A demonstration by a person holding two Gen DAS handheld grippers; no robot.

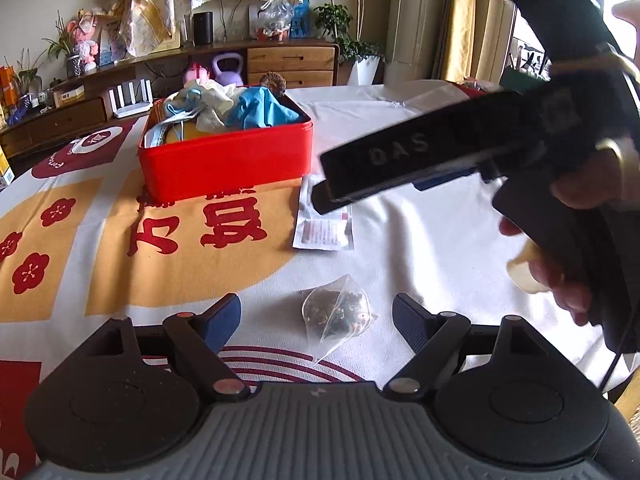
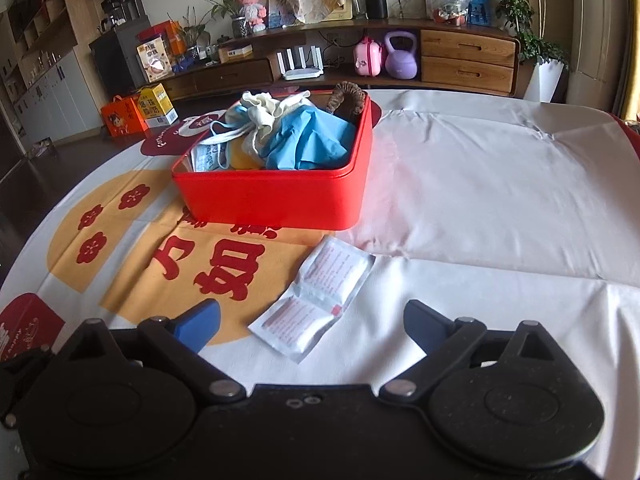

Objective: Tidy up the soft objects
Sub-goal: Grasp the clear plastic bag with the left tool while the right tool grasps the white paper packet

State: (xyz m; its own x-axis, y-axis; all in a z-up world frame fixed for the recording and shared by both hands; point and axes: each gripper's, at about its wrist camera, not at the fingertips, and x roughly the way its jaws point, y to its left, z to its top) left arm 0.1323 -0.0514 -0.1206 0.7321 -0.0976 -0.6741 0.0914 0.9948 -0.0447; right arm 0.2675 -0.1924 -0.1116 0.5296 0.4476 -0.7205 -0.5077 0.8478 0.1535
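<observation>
A red tin box (image 1: 224,160) (image 2: 272,200) on the table holds soft items: a blue cloth (image 2: 308,140), a cream cloth (image 2: 264,112), face masks and a brown scrunchie (image 2: 346,96). A clear pyramid tea bag (image 1: 338,312) lies between the fingers of my open, empty left gripper (image 1: 318,320). A flat white sachet pair (image 2: 316,300) (image 1: 324,224) lies in front of the box, just ahead of my open, empty right gripper (image 2: 312,320). In the left wrist view the right gripper's body (image 1: 440,152) hovers over the sachets.
The table wears a white cloth (image 2: 480,200) with red and orange print. Behind stand a wooden sideboard (image 2: 464,56), a purple kettlebell (image 2: 400,60), a white router (image 2: 300,64) and potted plants (image 2: 520,8).
</observation>
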